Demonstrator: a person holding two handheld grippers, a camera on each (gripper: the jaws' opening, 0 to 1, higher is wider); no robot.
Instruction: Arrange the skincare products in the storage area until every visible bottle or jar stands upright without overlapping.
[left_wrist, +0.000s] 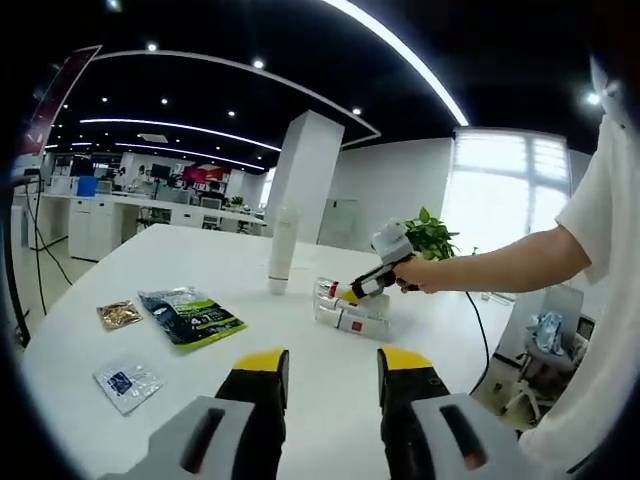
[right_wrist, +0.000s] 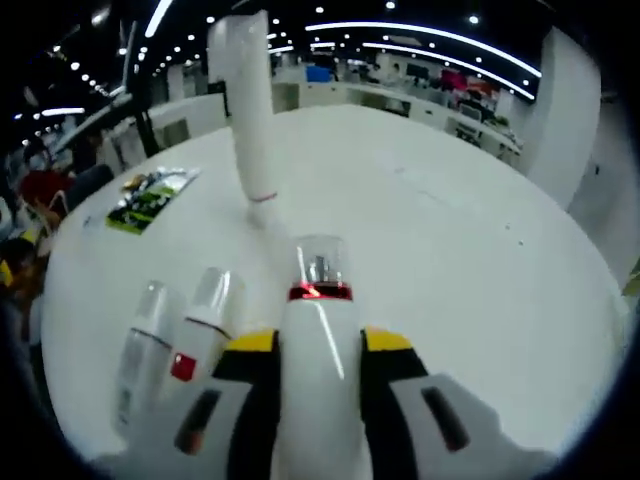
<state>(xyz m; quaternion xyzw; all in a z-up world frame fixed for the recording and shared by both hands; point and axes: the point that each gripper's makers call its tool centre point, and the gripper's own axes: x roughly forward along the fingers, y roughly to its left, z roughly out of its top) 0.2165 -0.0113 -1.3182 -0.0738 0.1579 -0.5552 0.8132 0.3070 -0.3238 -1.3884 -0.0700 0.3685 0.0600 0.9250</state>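
Jaws of the right gripper (right_wrist: 318, 350) clamped on a white bottle with a red band and clear cap (right_wrist: 320, 320), yellow tips flanking its body, cap pointing away over the round white table (right_wrist: 480, 230). Just beside it on the left, two more white bottles with clear caps (right_wrist: 175, 345) lying flat, side by side, one bearing a small red square. Farther out toward the middle of the table, a tall white tube (right_wrist: 250, 110) already standing on its cap.

Left gripper (left_wrist: 332, 372) hanging wide apart and empty over the near edge of the table, well apart from the products. Seen from there: the right gripper (left_wrist: 385, 268) held in a person's hand (left_wrist: 425, 272) over the cluster of lying bottles (left_wrist: 350, 312), the tall tube (left_wrist: 282, 250) upright just beside them. Toward the table's left edge, a green and black pouch (left_wrist: 190, 315), a small brown packet (left_wrist: 119, 314) and a small clear sachet (left_wrist: 126, 381), all flat.

Step in hand, as judged: picking up the first lying bottle for standing. Next move likely calling for tipping it base-down onto bare table, clear of the tube and the neighbours, then releasing gently.

Bottle base hidden between the jaws; labels too blurred to read; exact count in the cluster hard to confirm.
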